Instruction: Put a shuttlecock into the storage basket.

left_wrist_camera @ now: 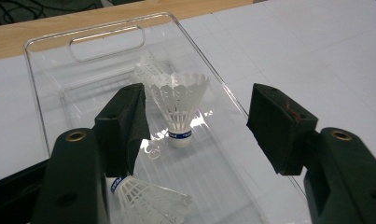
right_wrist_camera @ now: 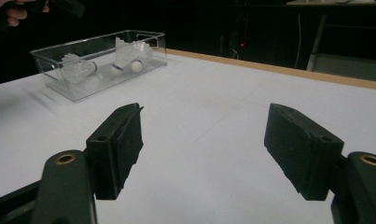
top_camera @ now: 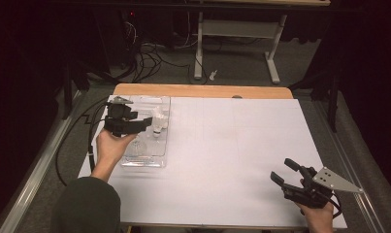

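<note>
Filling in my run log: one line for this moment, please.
left gripper: open above clear plastic tray | white shuttlecock: upright inside | right gripper: open, empty

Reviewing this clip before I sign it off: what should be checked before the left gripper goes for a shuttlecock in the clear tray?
1. Left gripper jaws open, nothing between pads: ok.
2. Upright shuttlecock stands cork down, lined up between the jaws: ok.
3. Clear tray sits flat on the white table: ok.
4. Lying shuttlecock partly hidden under the left jaw, possible snag: cannot tell.
5. Right gripper open, far from the tray: ok.
</note>
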Motion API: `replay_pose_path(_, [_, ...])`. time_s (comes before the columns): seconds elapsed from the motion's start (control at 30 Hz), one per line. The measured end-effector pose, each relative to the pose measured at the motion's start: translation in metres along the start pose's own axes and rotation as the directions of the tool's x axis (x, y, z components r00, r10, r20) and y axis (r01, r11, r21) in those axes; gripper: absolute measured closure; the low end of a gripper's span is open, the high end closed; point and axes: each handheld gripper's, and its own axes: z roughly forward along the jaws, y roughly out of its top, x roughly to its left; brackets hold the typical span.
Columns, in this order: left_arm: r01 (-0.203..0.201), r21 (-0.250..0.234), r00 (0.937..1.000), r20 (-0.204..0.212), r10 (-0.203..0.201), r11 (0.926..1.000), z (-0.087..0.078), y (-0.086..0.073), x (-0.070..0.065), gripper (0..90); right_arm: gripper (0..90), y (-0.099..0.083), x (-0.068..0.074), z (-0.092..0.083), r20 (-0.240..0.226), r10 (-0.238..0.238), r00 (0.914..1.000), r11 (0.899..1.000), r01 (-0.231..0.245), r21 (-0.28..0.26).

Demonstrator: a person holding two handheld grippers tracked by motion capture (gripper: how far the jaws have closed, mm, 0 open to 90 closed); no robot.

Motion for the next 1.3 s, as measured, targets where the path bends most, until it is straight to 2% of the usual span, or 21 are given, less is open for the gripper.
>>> replay_pose_path(0.47, [-0.026,-0.065,0.9997,0.003,0.026,0.9975,-0.018,-0.003,-0.007,38.2,27.9,-0.001,-0.003,-0.003,0.013,0.009,0.9999,1.000,-0.009,-0.017])
replay_pose_path(0.73, [-0.037,-0.082,0.9992,0.013,0.038,0.9959,-0.024,-0.004,-0.012,38.1,27.9,-0.001,-0.003,-0.003,0.017,0.008,0.9998,1.000,-0.008,-0.017])
replay_pose_path(1.3, [-0.046,-0.145,0.9987,0.017,0.049,0.9884,-0.047,-0.015,-0.018,38.2,27.8,-0.001,-0.003,-0.004,0.025,0.009,0.9996,1.000,-0.008,-0.024])
